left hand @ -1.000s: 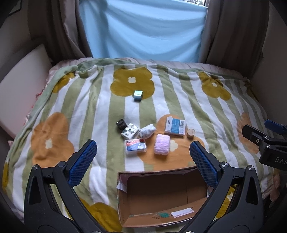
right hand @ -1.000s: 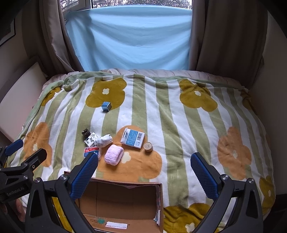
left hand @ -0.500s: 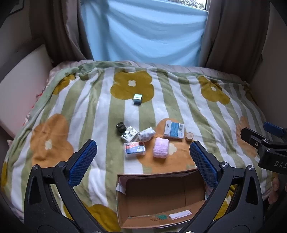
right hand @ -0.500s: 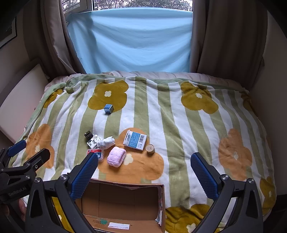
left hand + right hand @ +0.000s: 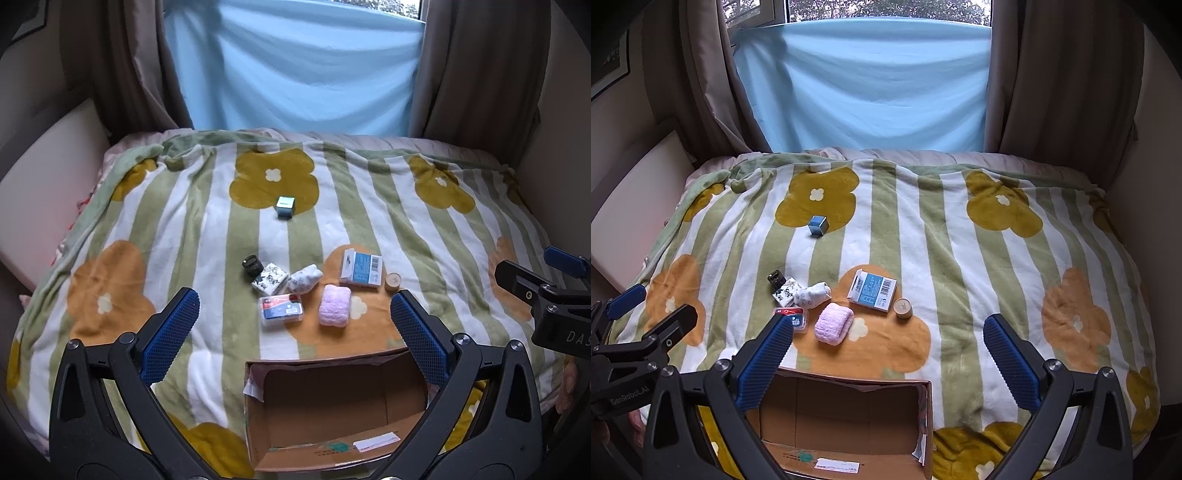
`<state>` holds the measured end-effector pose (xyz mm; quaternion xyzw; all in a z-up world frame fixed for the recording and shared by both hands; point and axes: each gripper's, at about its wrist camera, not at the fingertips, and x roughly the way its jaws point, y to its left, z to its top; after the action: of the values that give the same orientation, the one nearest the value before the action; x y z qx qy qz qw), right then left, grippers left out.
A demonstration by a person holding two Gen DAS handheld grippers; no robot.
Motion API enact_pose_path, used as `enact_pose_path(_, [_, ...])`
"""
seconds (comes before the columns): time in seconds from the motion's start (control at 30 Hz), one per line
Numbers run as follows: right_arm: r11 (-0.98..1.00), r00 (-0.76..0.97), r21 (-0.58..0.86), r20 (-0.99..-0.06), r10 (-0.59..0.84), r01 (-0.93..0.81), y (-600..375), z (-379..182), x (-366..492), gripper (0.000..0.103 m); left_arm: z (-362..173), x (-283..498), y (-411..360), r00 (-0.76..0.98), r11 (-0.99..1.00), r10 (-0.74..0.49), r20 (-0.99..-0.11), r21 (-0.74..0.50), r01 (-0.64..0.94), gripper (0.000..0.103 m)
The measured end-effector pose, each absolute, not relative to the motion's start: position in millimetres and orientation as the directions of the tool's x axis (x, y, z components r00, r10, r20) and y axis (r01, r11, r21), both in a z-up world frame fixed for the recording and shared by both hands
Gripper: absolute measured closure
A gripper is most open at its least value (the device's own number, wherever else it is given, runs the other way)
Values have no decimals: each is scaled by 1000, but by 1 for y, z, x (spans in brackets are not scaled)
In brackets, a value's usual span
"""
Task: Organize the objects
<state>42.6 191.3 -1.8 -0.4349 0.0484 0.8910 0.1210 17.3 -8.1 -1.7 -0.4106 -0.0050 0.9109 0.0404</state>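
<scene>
Hovering above an open cardboard box point(image 5: 332, 398) on the flowered blanket point(image 5: 184, 229), the left gripper point(image 5: 295, 332) gapes wide, nothing held; the right gripper point(image 5: 886, 350), fingers likewise apart, faces a pink towel roll point(image 5: 833, 324) beyond the box.

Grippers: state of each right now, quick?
Left gripper: open, holding nothing, above the cardboard box.
Right gripper: open, holding nothing.

Both grippers hover side by side, pointing forward, and neither touches anything. The left gripper point(image 5: 295, 332) has its blue-padded fingers point(image 5: 171, 334) spread wide with nothing between them. The right gripper point(image 5: 888, 360) is likewise spread wide and empty, its blue pads point(image 5: 1010, 358) well apart.
</scene>
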Motion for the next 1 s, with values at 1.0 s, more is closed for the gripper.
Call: enact_pose_path(1.0, [-966, -596, -17, -784, 172, -256, 191, 0, 40, 1, 1, 13, -9, -663, -995, 95, -743, -45, -93, 0])
